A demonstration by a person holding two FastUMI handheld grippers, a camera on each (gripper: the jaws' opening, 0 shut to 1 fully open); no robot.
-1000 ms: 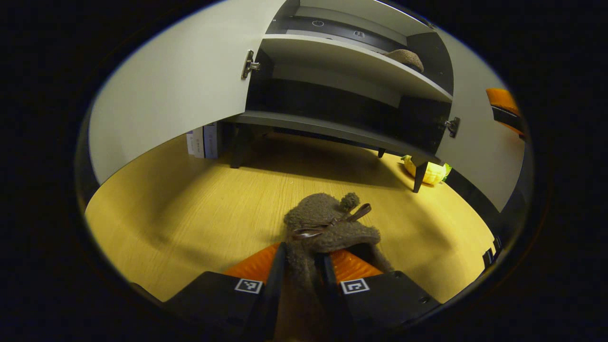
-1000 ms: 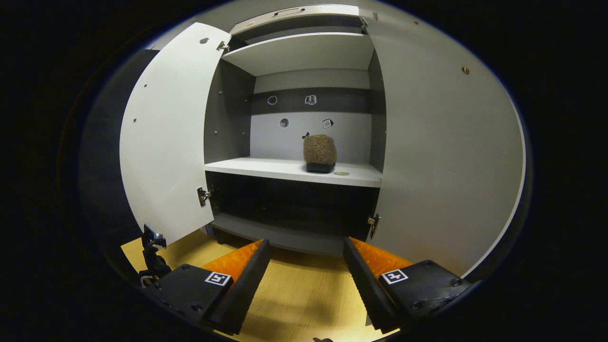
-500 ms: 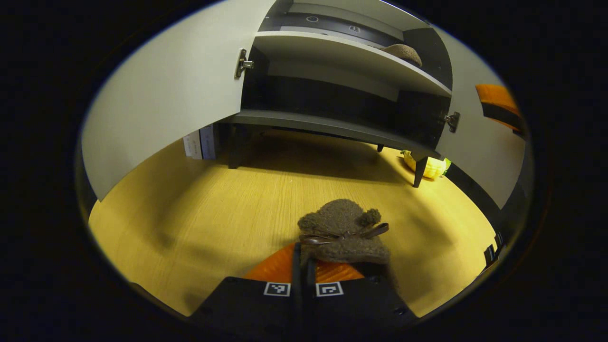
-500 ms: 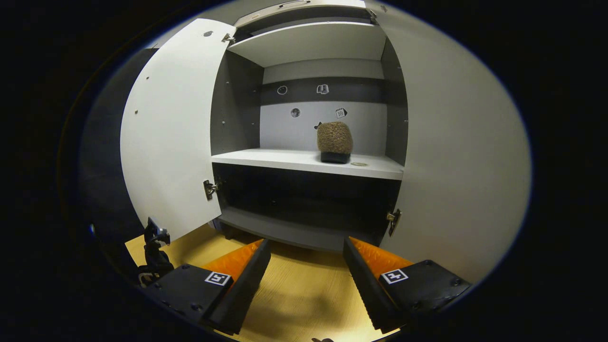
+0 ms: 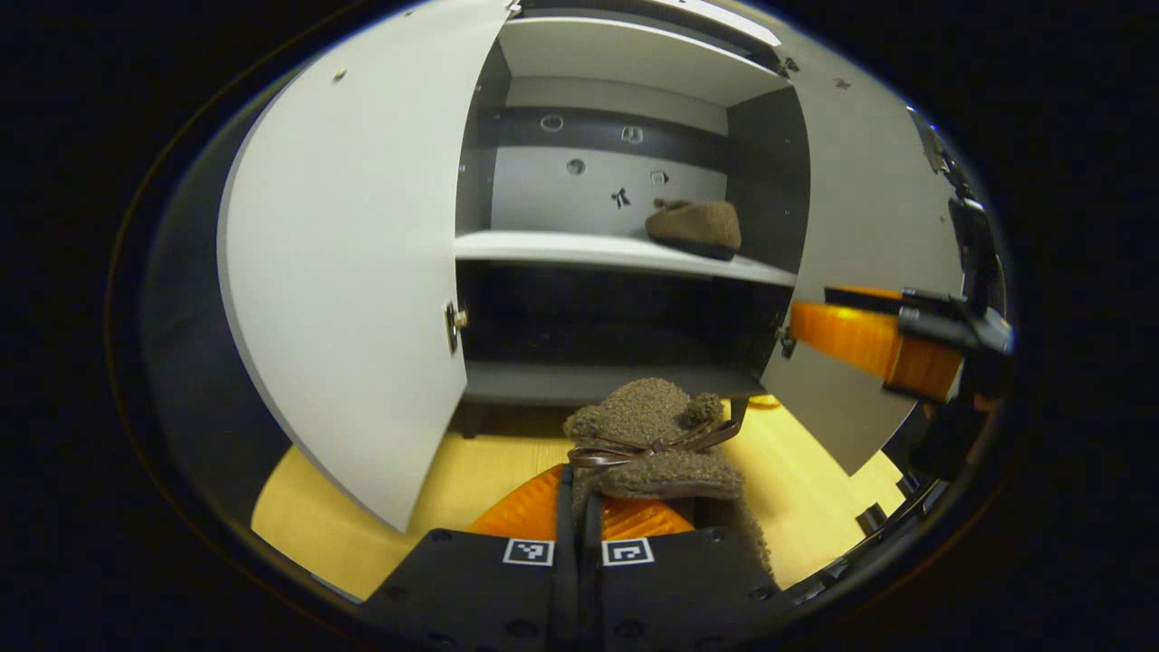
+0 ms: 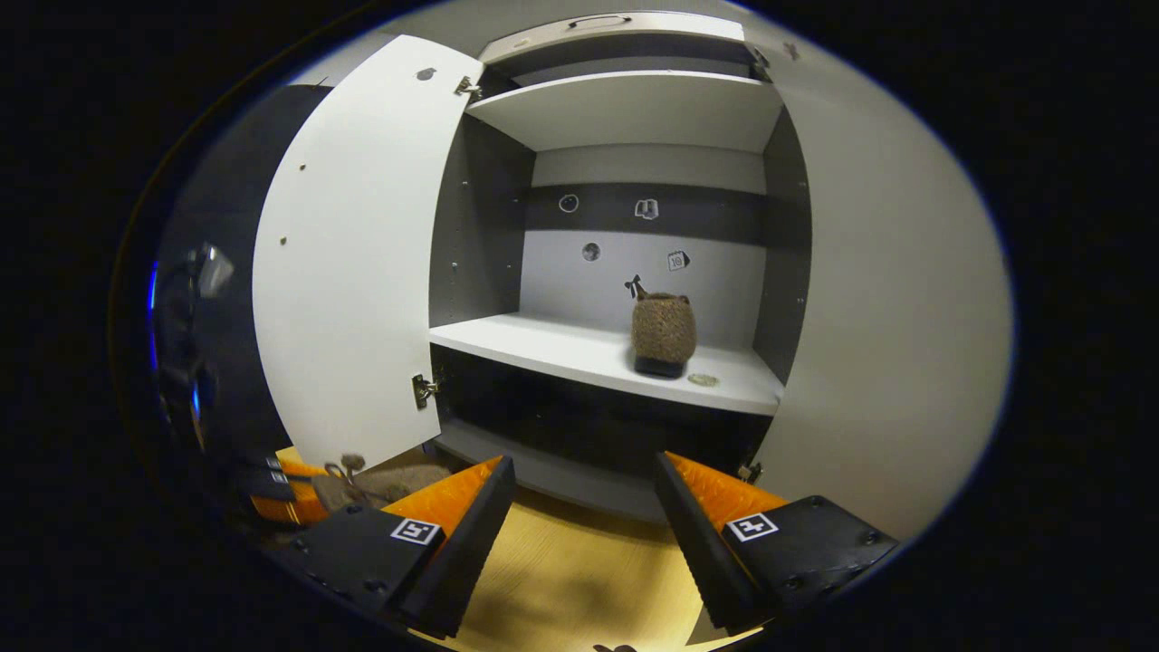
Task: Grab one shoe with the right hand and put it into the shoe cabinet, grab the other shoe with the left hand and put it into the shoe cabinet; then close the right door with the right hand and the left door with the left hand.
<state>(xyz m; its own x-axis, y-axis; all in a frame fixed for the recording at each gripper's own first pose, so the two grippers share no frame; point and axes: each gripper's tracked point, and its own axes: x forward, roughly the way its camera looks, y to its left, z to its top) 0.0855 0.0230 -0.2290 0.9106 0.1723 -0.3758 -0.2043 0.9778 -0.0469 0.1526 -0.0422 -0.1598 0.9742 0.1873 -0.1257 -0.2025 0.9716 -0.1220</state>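
Left claw [image 5: 579, 507], fingers pinched together on the heel of a shoe [image 5: 654, 435], toe pointing ahead at the open cabinet [image 5: 634, 63]. The shelf [image 5: 561, 246] lies ahead and above; the other shoe [image 5: 695, 226] occupies its right end. Right claw [image 6: 584, 521] hangs wide, empty.

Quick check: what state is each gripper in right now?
Left gripper: shut on the shoe.
Right gripper: open, holding nothing.

Two fuzzy brown shoes are showing: one shoe on the shelf [image 5: 694, 225], one clamped shoe [image 5: 654, 436]. Two cabinet doors are standing open: left door [image 5: 353, 254], right door [image 5: 869, 226]. Two grippers are showing: left gripper [image 5: 577, 507], right gripper [image 6: 584, 507].
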